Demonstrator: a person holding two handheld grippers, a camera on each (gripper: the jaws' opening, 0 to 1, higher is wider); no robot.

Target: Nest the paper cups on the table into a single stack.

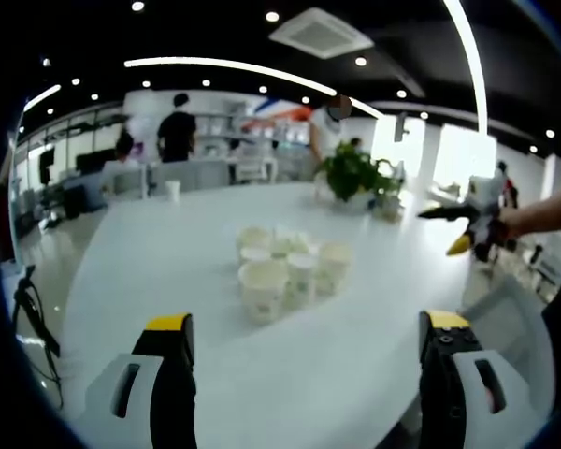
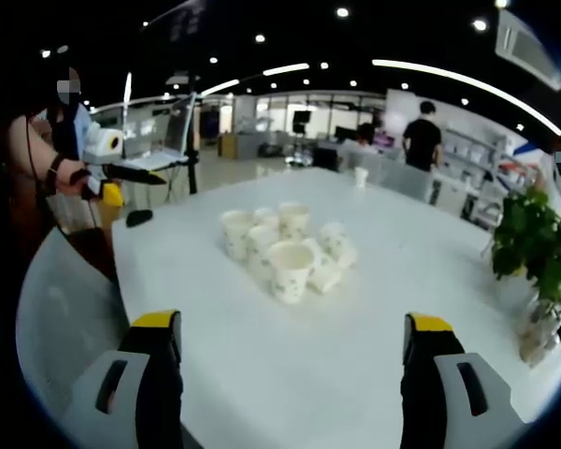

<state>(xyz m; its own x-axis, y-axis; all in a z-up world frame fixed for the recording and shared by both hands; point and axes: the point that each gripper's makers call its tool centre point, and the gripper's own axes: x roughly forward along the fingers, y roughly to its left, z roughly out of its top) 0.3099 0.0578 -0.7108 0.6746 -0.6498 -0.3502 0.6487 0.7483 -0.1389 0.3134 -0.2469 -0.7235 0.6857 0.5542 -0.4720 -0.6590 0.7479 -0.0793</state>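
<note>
Paper cups point(image 1: 282, 264) clustered loose on white surface point(image 1: 168, 271), ahead between jaws, well apart from them. Left gripper point(image 1: 309, 351) and right gripper point(image 2: 290, 346) spread wide, empty. No stacking visible; whole nesting job left.

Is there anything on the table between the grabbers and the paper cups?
No, nothing visible is in the way. In both views only bare white table lies between the open jaws of the left gripper or the right gripper and the cluster of paper cups. The potted plant stands off to one side.
</note>
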